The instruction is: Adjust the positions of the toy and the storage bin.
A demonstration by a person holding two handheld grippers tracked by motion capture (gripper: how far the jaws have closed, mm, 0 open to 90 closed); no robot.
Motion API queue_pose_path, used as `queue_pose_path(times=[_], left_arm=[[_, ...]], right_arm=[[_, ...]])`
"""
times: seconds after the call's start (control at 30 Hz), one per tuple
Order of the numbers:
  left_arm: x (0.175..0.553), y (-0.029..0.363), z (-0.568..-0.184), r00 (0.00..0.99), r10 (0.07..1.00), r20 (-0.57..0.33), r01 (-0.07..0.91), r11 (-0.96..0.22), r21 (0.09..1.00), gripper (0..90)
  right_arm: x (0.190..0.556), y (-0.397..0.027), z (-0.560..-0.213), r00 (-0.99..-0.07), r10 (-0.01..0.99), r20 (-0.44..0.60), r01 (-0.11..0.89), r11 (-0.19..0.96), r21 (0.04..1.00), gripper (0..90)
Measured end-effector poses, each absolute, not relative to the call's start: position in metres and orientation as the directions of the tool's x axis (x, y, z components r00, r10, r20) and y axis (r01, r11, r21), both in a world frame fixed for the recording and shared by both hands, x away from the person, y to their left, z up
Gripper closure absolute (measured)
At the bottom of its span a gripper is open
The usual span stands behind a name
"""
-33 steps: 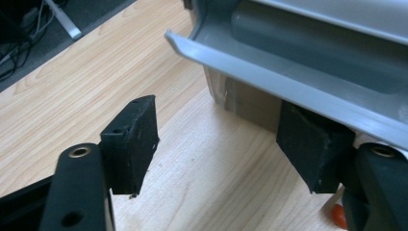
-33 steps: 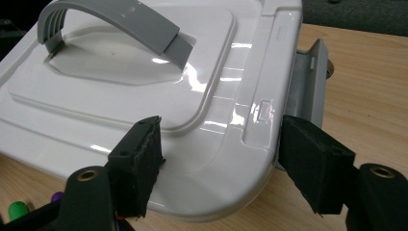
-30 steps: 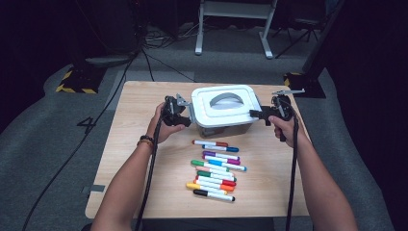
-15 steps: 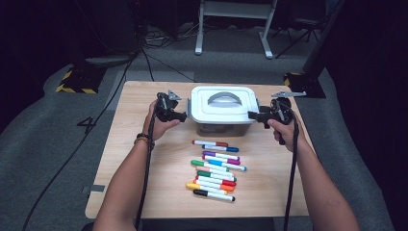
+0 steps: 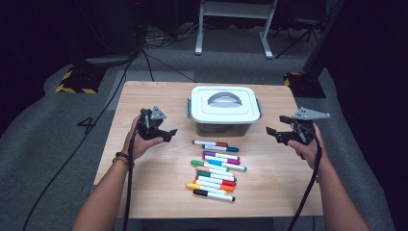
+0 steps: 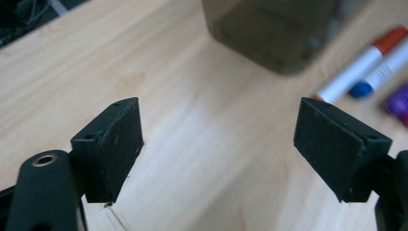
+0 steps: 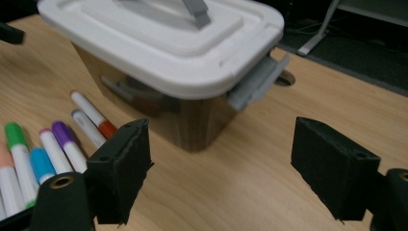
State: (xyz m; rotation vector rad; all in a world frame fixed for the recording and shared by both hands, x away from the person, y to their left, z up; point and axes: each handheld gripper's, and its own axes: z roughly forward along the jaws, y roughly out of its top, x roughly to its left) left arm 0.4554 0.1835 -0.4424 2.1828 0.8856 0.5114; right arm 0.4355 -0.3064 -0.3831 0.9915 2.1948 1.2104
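Both tongs are standing released and empty on either side of the lidded box.

The left tongs [image 5: 169, 134] are hovering over bare worktop [image 5: 159, 183] to the left of the box [image 5: 224, 109], their jaws having just been opening, with nothing between the pads but wood grain in the left gripper view. The right tongs [image 5: 272, 134] are hanging to the right of the box, jaws likewise just opening and gripping nothing; in the right gripper view the box's white lid [image 7: 159, 38] and its grey side latch [image 7: 257, 82] are lying ahead of them, apart from the pads. The box is sitting at the far middle of the worktop, lid on, grey handle [image 5: 225, 98] on top. Nearer the person, a row of coloured markers [image 5: 215, 168] is lying just in front of the box.
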Motion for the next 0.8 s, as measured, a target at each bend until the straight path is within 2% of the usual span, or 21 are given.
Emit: queue_pose_path(times=[0.13,0.47,0.57,0.67,0.8], left_arm=[[0.434,0.188,-0.452,0.718,0.692,0.077,0.431,-0.529,0.731,17.7],[0.395,0.184,-0.486,0.794,0.606,0.044,0.444,-0.629,0.637,17.7],[0.387,0.182,-0.491,0.806,0.591,0.033,0.437,-0.632,0.640,17.6],[0.382,0.181,-0.497,0.814,0.581,-0.011,0.454,-0.622,0.638,17.0],[0.381,0.183,-0.500,0.814,0.581,-0.023,0.450,-0.603,0.659,16.1]], right_arm=[[0.424,-0.317,-0.416,-0.649,0.758,-0.066,0.397,0.411,0.821,19.9],[0.418,-0.322,-0.462,-0.665,0.746,-0.038,0.463,0.452,0.763,19.3],[0.418,-0.323,-0.478,-0.672,0.740,-0.022,0.475,0.454,0.754,20.1],[0.418,-0.321,-0.484,-0.686,0.727,-0.019,0.473,0.465,0.749,21.1],[0.421,-0.321,-0.487,-0.679,0.734,-0.016,0.478,0.458,0.749,23.3]])
